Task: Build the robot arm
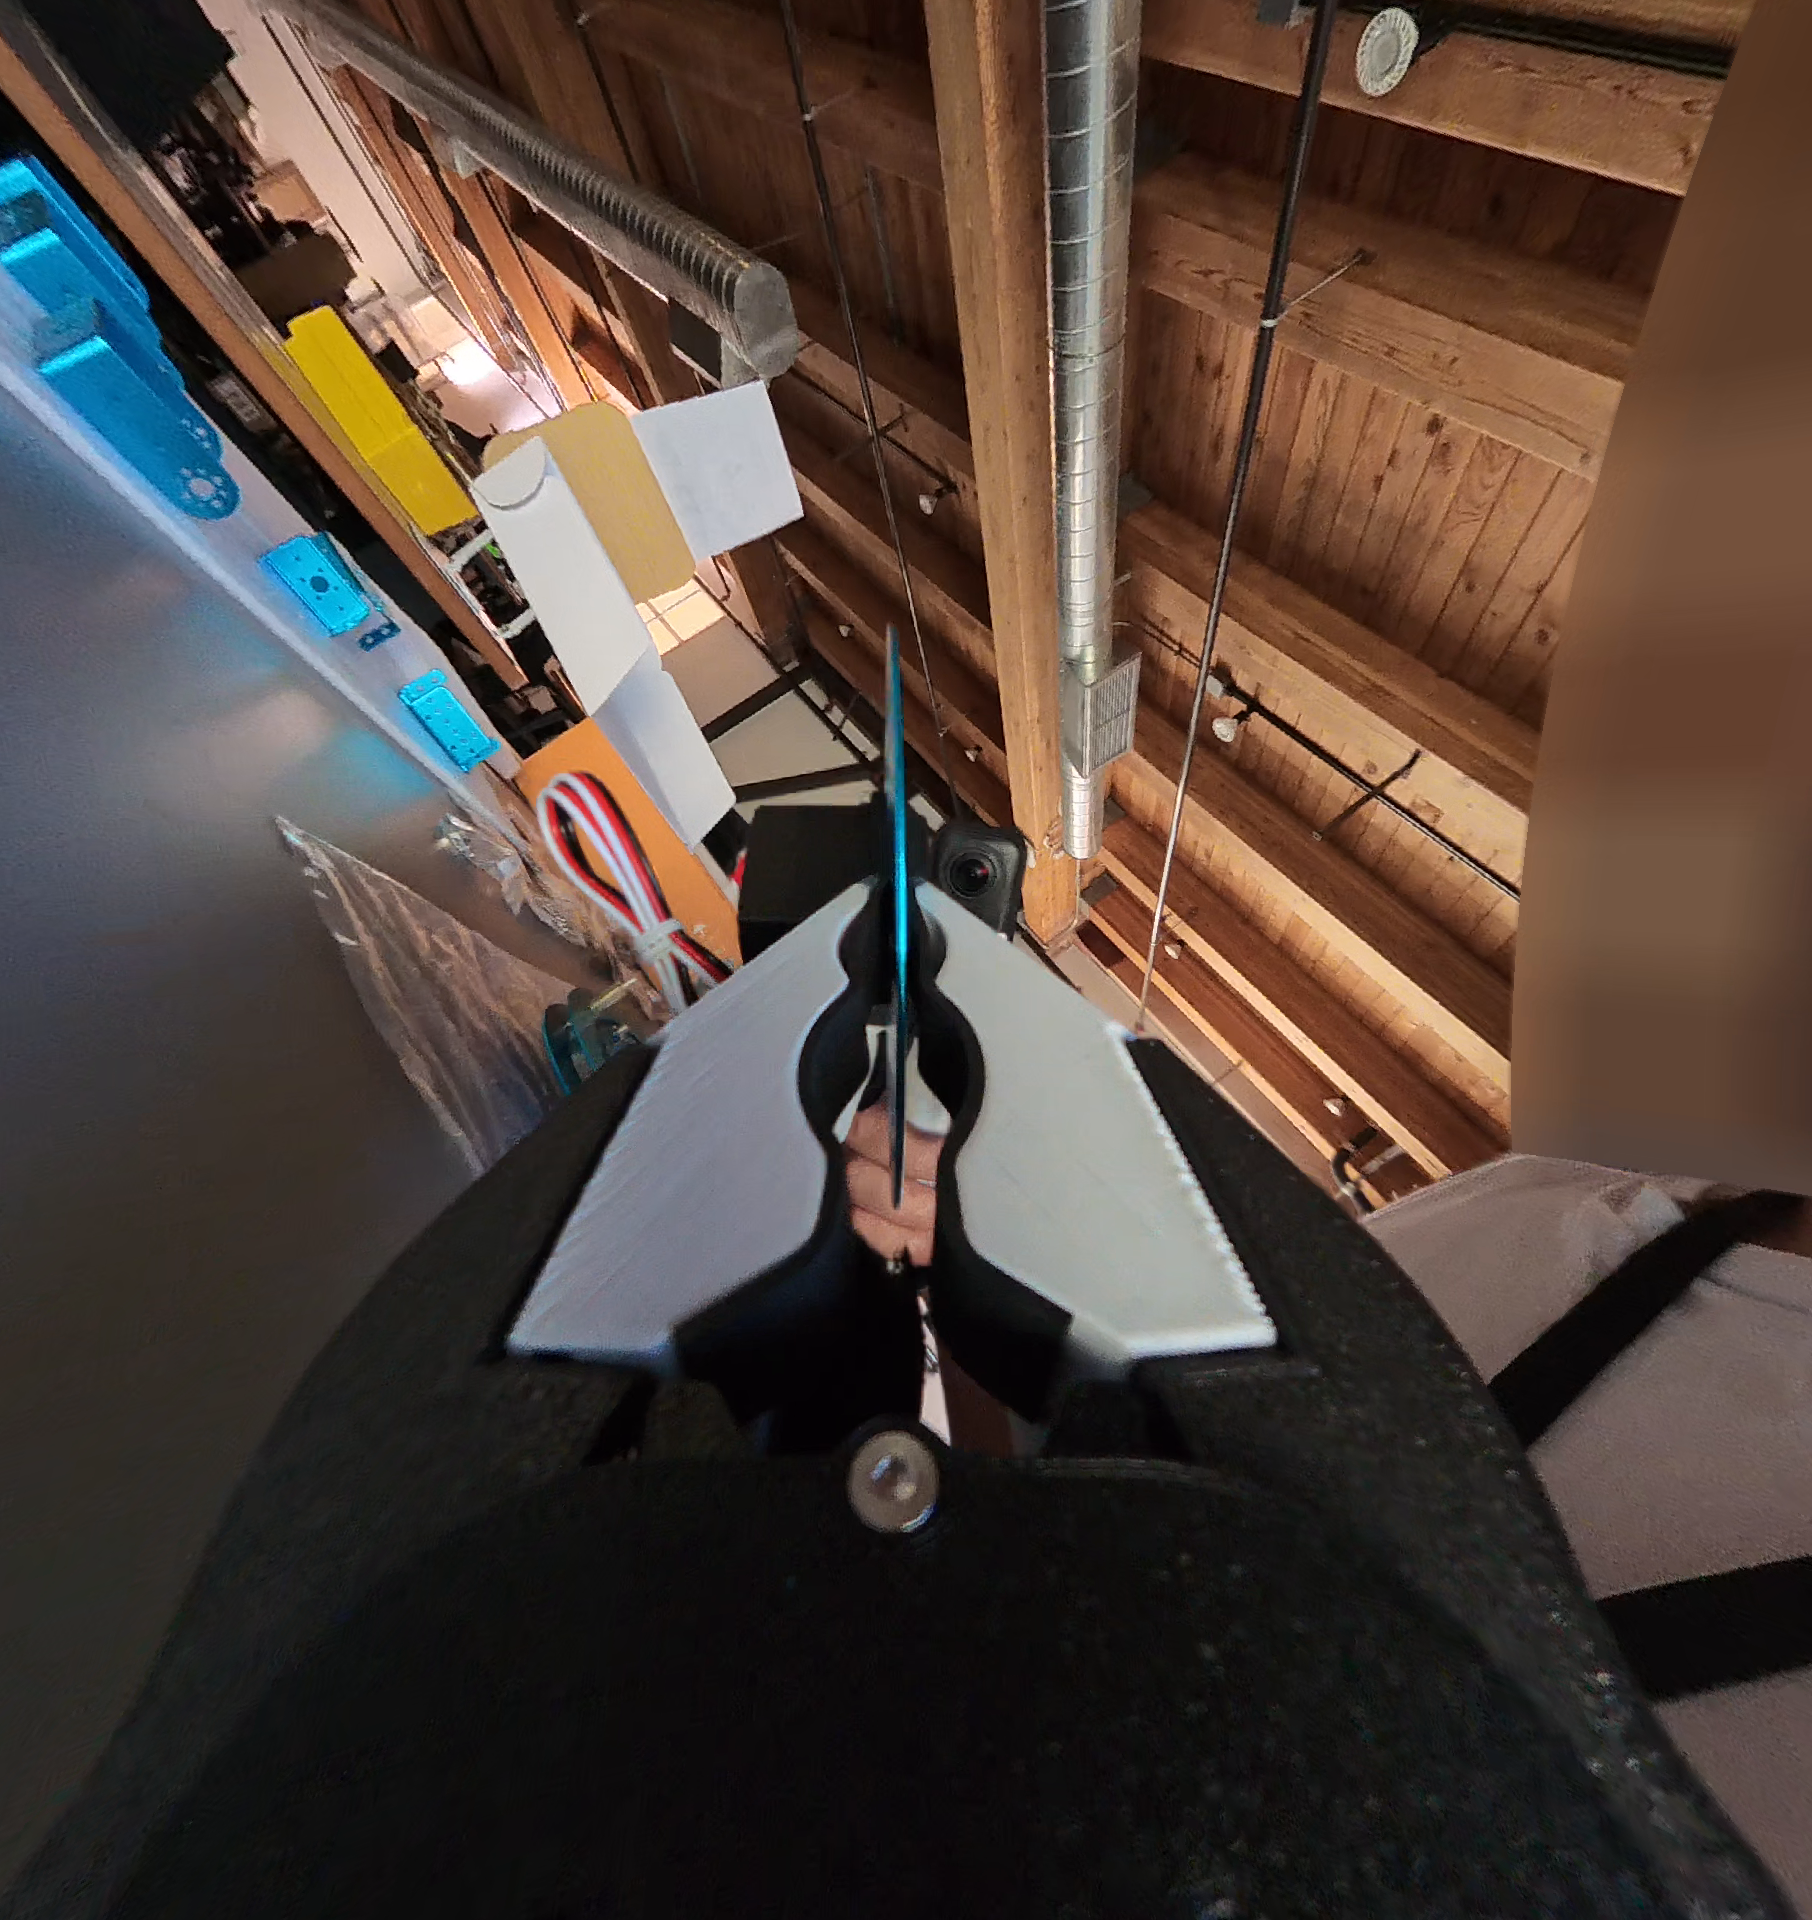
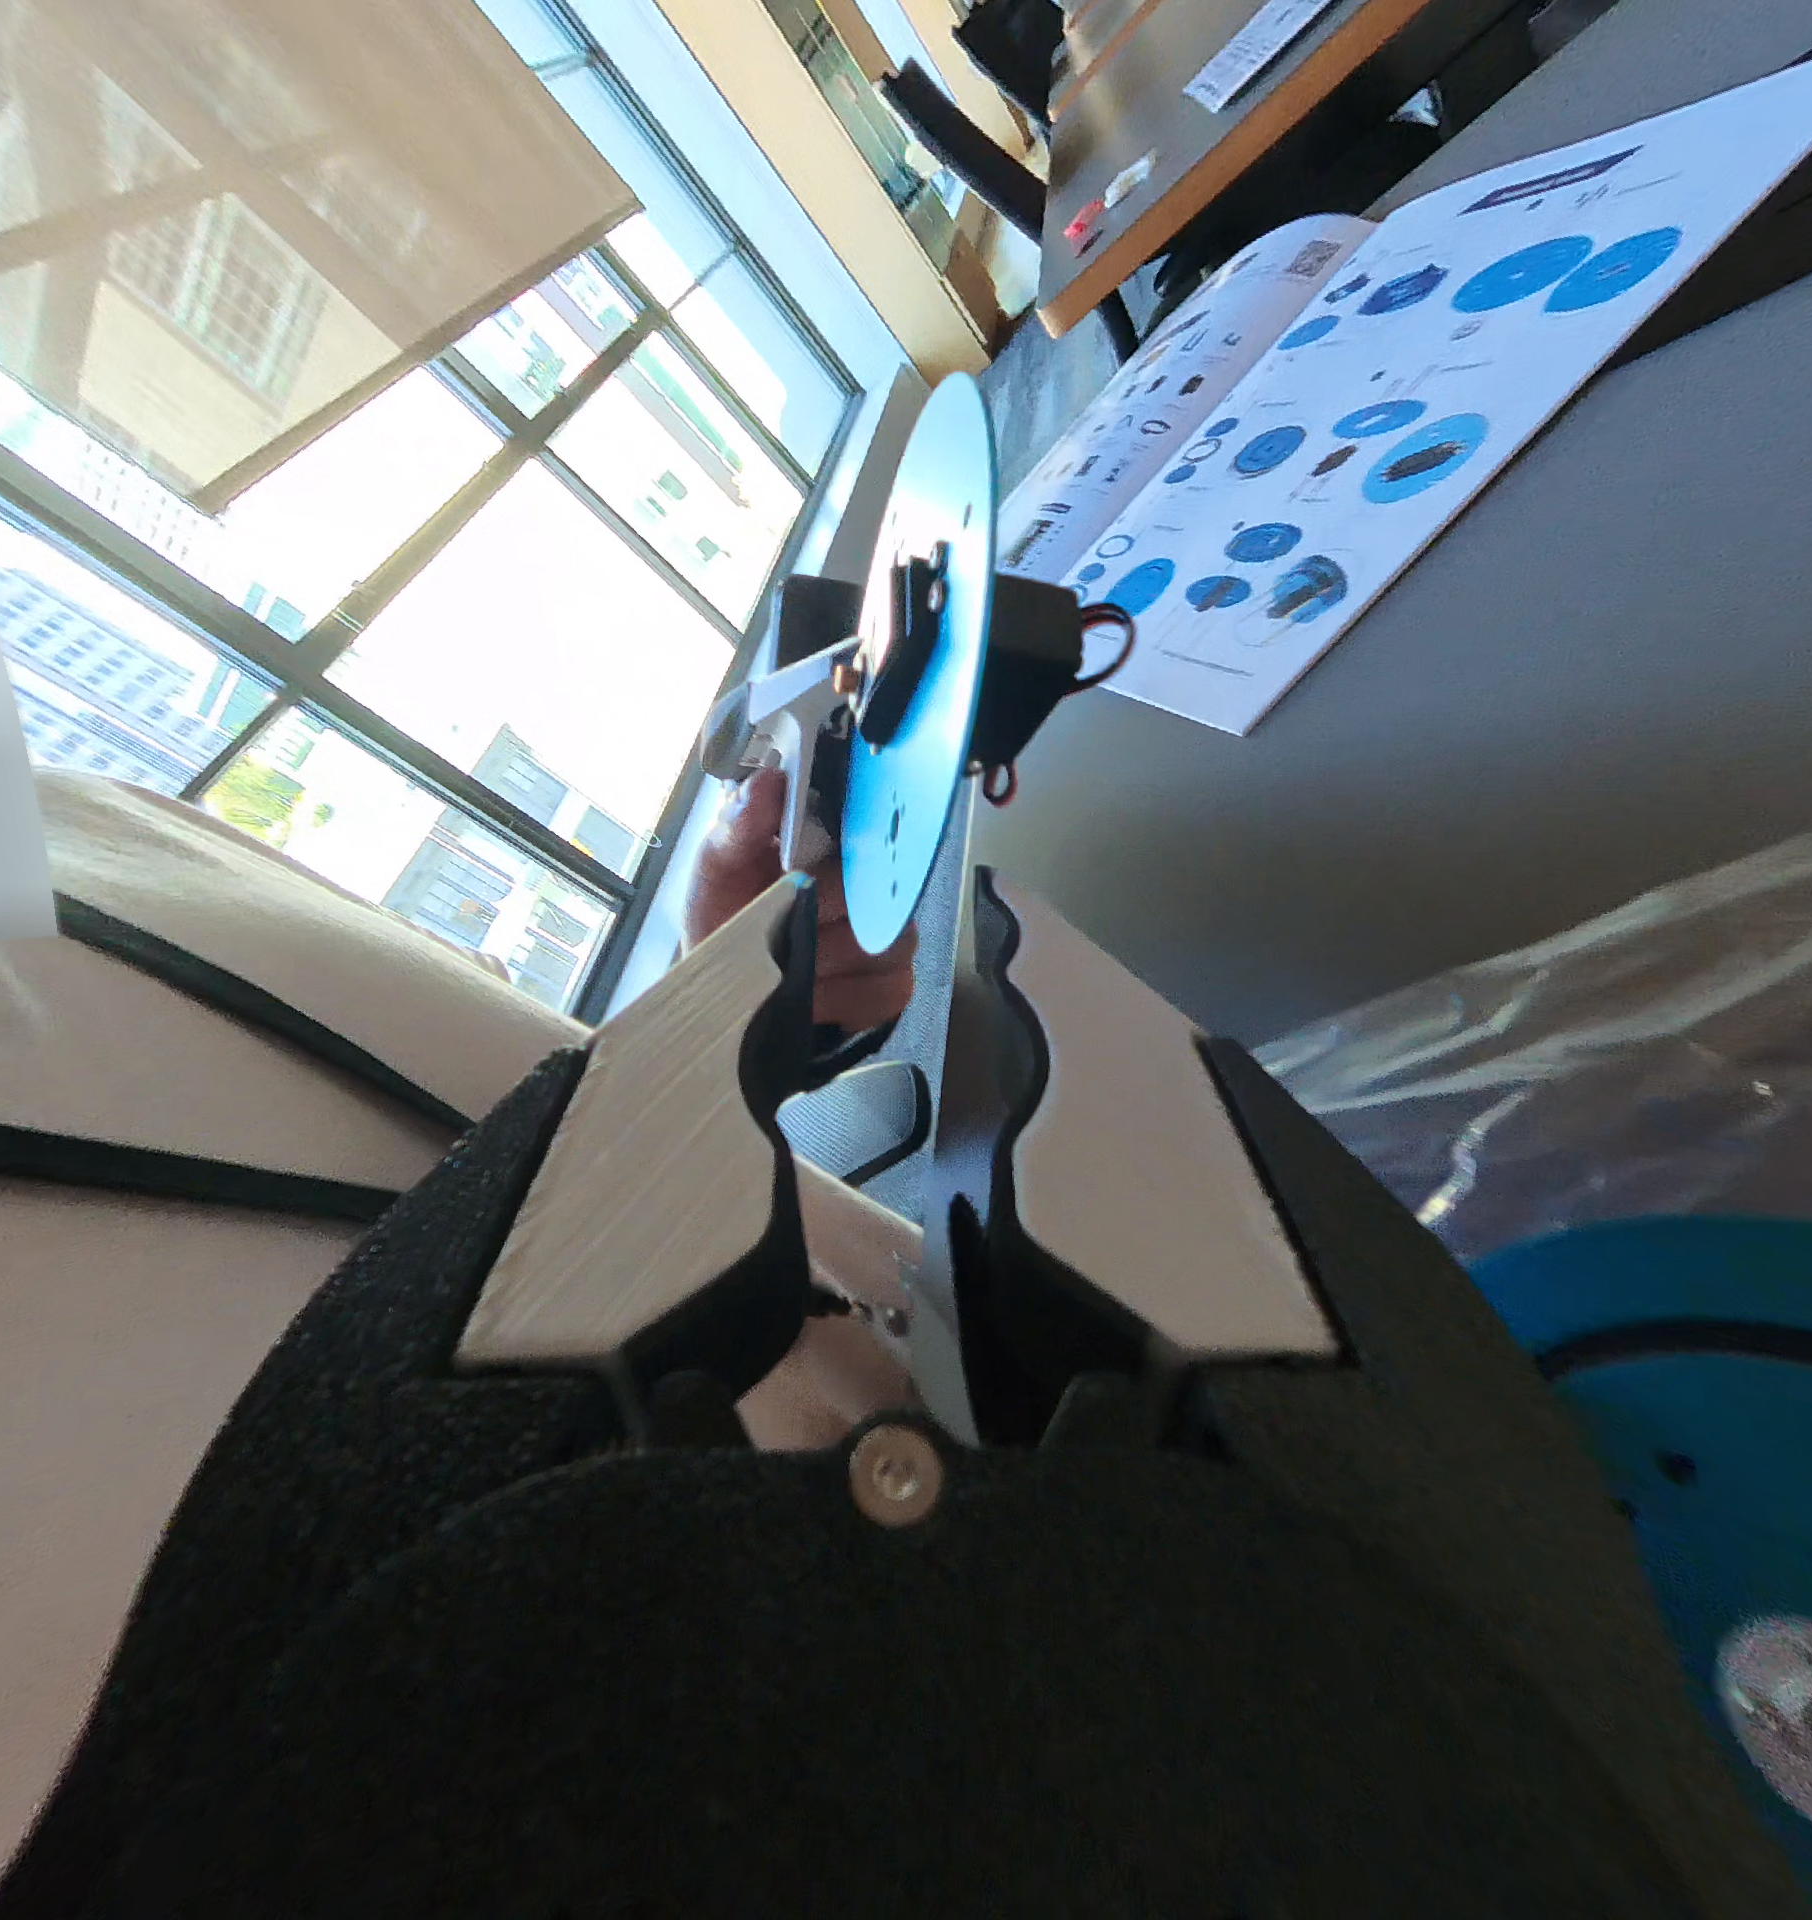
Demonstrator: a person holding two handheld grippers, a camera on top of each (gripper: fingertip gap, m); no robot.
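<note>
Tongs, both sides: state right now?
Left tongs: shut on the thin blue disc, seen edge-on.
Right tongs: open, nothing gripped; the blue disc with a black servo sits just beyond the tips.

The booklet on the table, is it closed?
No, the booklet lies open on the grey table, showing two pages of blue part pictures.

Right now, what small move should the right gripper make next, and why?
Probably ease the right gripper slightly forward. Its fingers stand open, and the lower rim of the blue disc lies just at their tips, apparently not yet between them. The left gripper is shut on the blue disc, seen edge-on, so it looks steady enough to approach.
</note>
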